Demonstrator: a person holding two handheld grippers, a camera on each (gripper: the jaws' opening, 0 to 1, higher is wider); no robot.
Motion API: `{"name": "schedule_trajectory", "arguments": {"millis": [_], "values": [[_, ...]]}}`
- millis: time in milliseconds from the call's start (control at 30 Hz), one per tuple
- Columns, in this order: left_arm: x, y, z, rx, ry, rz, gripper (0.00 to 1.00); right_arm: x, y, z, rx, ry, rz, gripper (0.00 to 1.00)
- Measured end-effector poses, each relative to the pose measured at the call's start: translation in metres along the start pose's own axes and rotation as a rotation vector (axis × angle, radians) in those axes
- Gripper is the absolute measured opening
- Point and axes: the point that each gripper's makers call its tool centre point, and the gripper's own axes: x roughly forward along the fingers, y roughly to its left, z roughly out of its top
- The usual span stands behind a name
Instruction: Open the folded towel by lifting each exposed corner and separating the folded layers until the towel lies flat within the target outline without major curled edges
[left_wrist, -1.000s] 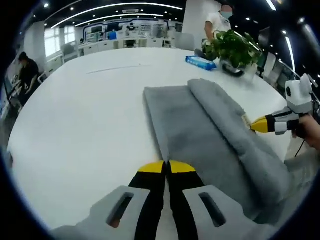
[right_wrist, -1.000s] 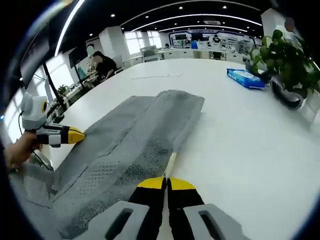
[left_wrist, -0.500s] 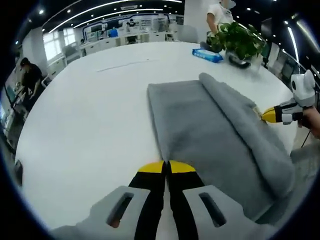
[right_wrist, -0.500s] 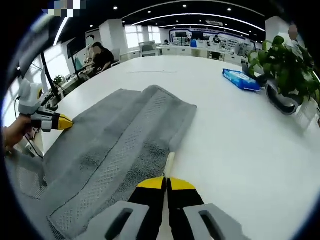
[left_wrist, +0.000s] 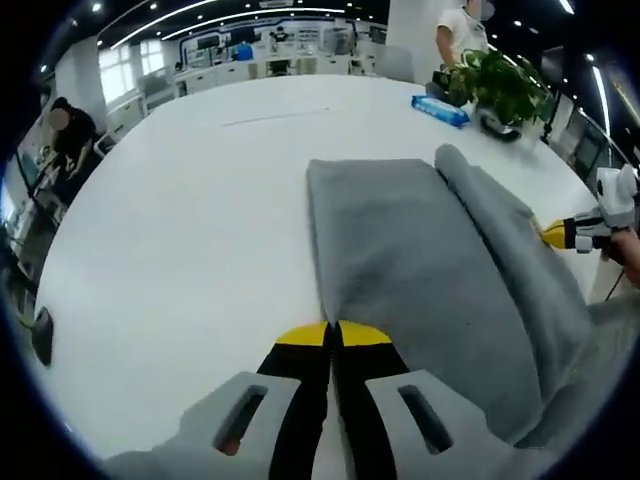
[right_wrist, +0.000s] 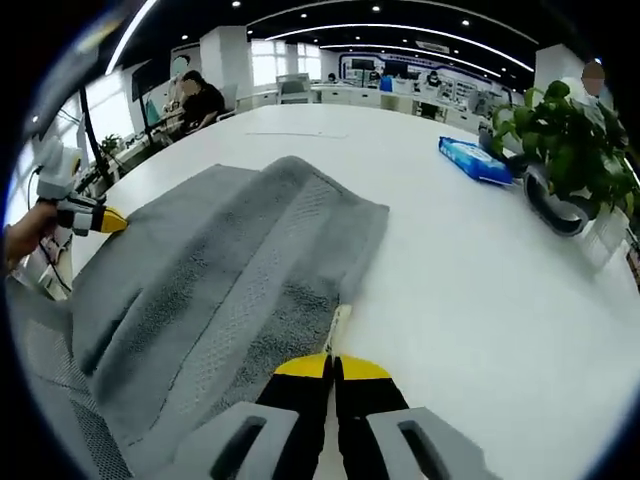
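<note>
Grey towel (left_wrist: 420, 250) on white table (left_wrist: 180, 220), open-plan office.

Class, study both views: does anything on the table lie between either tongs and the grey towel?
Nothing visible does. The left tongs are shut on the towel's near edge, and the right tongs are shut at its opposite edge. The blue packet and plant sit well aside.

No lettering, label or number is legible on anything here
</note>
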Motion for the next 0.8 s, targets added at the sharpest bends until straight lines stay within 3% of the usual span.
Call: {"name": "schedule_trajectory", "arguments": {"millis": [200,333,500,800], "values": [[-0.004,0.020,-0.008,0.049,0.013,0.046,0.01,-0.001,-0.005,-0.002,-0.026,0.010,-0.021,0.00],[-0.005,0.028,-0.009,0.051,0.012,0.042,0.01,0.000,-0.006,-0.003,-0.038,0.014,-0.017,0.00],[-0.009,0.038,-0.008,0.156,0.022,0.082,0.01,-0.001,-0.007,-0.003,-0.065,0.026,-0.023,0.00],[-0.012,0.062,-0.017,0.167,0.047,0.119,0.01,0.000,-0.009,-0.003,-0.081,0.037,-0.024,0.00]]}}
